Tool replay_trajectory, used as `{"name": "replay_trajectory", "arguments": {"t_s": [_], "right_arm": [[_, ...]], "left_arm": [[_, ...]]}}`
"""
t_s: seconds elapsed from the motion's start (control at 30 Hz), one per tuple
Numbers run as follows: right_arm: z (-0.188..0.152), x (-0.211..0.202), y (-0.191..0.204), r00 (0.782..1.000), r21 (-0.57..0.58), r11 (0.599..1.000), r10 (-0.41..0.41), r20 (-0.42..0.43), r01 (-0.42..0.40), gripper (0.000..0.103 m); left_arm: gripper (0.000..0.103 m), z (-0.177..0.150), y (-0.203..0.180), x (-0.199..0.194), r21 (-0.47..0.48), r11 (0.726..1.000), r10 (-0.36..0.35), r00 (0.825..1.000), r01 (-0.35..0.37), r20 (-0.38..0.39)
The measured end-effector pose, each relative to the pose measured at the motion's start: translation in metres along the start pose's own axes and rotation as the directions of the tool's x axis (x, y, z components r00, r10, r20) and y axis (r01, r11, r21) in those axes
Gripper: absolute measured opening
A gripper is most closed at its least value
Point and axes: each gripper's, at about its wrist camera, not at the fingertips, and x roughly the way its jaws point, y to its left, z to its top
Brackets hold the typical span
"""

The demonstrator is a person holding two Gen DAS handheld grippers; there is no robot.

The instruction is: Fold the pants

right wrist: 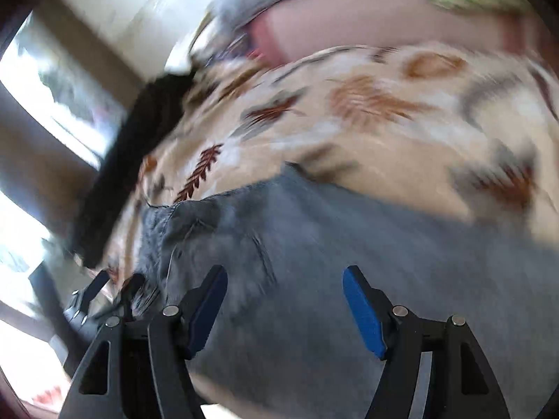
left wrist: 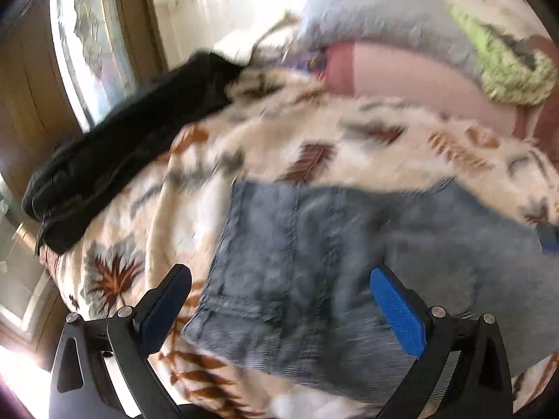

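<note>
Black fingers with blue pads frame the bottom of each view. In the left wrist view the left gripper (left wrist: 279, 300) stands with its jaws spread wide and nothing clamped between them. In the right wrist view the right gripper (right wrist: 284, 300) also has its jaws parted, somewhat less wide, and no cloth is pinched between its pads.

Under and ahead of both lies the pants (left wrist: 314, 262), a pair of faded blue-grey jeans with darker stitched seams running along the legs and a mottled, washed look. From the left view they appear folded into a broad, roughly rectangular slab, a hem or edge at the lower left and the seams running away from the camera. From the right view (right wrist: 297, 244) the denim fills the lower half of the picture, with a rumpled, bunched end at its left. The cloth lies flat below the open fingers; whether any pad touches it cannot be told through the blur.

The jeans rest on a blanket (left wrist: 349, 139), cream with brown and grey leaf prints, spread over a bed. A black garment (left wrist: 139, 139) lies stretched along the blanket's left edge, well apart from the jeans. Beyond are a pink pillow (left wrist: 419, 83), a grey pillow (left wrist: 367, 10) and a green patterned cloth (left wrist: 506, 66). At the far left stands a bright window (left wrist: 91, 35) in a wooden frame.
</note>
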Motion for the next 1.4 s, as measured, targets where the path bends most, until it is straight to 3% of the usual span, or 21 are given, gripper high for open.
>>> {"name": "replay_trajectory", "arguments": {"t_s": [0.1,0.13,0.17,0.2,0.27,0.33,0.4,0.5,0.57,0.67,0.73,0.9,1.07,1.13,1.2,1.4], "right_arm": [[-0.024,-0.046,-0.058,0.999,0.147,0.989,-0.012,0.044,0.005,0.075],[-0.031,-0.050,-0.079,0.999,0.203,0.979,-0.011,0.042,0.003,0.075],[-0.041,-0.048,-0.103,0.999,0.269,0.963,-0.020,0.035,0.010,0.077],[-0.052,-0.046,-0.130,1.000,0.345,0.939,-0.019,0.011,0.014,0.071],[-0.061,-0.057,-0.156,0.991,0.448,0.885,0.106,0.079,-0.131,0.067],[-0.058,-0.080,-0.157,0.989,0.465,0.874,0.106,0.099,-0.140,0.067],[-0.061,-0.111,-0.159,0.967,0.442,0.870,0.131,0.218,-0.218,0.071],[-0.089,-0.138,-0.179,0.938,0.508,0.809,0.146,0.316,-0.296,0.075],[-0.118,-0.139,-0.199,0.929,0.589,0.733,0.162,0.332,-0.338,0.075],[-0.141,-0.135,-0.222,0.935,0.650,0.684,0.146,0.324,-0.332,0.075],[-0.150,-0.137,-0.240,0.925,0.680,0.641,0.140,0.353,-0.356,0.075],[-0.150,-0.143,-0.269,0.899,0.726,0.546,0.134,0.417,-0.418,0.075],[-0.156,-0.153,-0.272,0.897,0.740,0.525,0.115,0.426,-0.419,0.075],[-0.157,-0.164,-0.271,0.920,0.736,0.577,0.074,0.384,-0.353,0.075],[-0.160,-0.166,-0.275,0.935,0.746,0.593,0.034,0.352,-0.302,0.075],[-0.158,-0.165,-0.280,0.931,0.744,0.594,0.024,0.364,-0.306,0.075]], "left_arm": [[0.103,-0.001,-0.027,0.002,0.088,0.996,-0.020,1.000,0.020,-0.004],[0.103,-0.004,-0.037,0.011,0.133,0.991,-0.004,0.999,0.010,-0.042],[0.103,-0.011,-0.050,0.032,0.196,0.981,0.017,0.991,0.009,-0.130],[0.103,-0.017,-0.057,0.046,0.229,0.973,0.028,0.981,0.017,-0.194],[0.103,-0.015,-0.056,0.045,0.185,0.983,0.021,0.986,0.011,-0.167],[0.103,-0.007,-0.057,0.038,0.172,0.985,0.015,0.984,0.015,-0.175],[0.103,0.006,-0.060,0.021,0.148,0.989,0.002,0.994,0.014,-0.111],[0.103,0.019,-0.073,-0.003,0.107,0.989,-0.092,0.994,0.098,-0.055],[0.103,0.025,-0.090,-0.016,0.082,0.978,-0.190,0.981,0.193,-0.044],[0.103,0.026,-0.128,-0.020,0.070,0.945,-0.314,0.945,0.320,-0.087],[0.103,0.023,-0.162,-0.019,0.078,0.917,-0.379,0.916,0.391,-0.127],[0.103,0.008,-0.226,-0.014,0.093,0.898,-0.407,0.891,0.431,-0.199],[0.103,-0.002,-0.252,-0.003,0.122,0.903,-0.376,0.894,0.413,-0.244],[0.103,-0.003,-0.249,-0.002,0.122,0.906,-0.369,0.897,0.406,-0.242],[0.103,-0.005,-0.248,0.001,0.119,0.911,-0.358,0.901,0.395,-0.246],[0.103,-0.008,-0.242,0.006,0.107,0.915,-0.352,0.900,0.389,-0.258]]}}
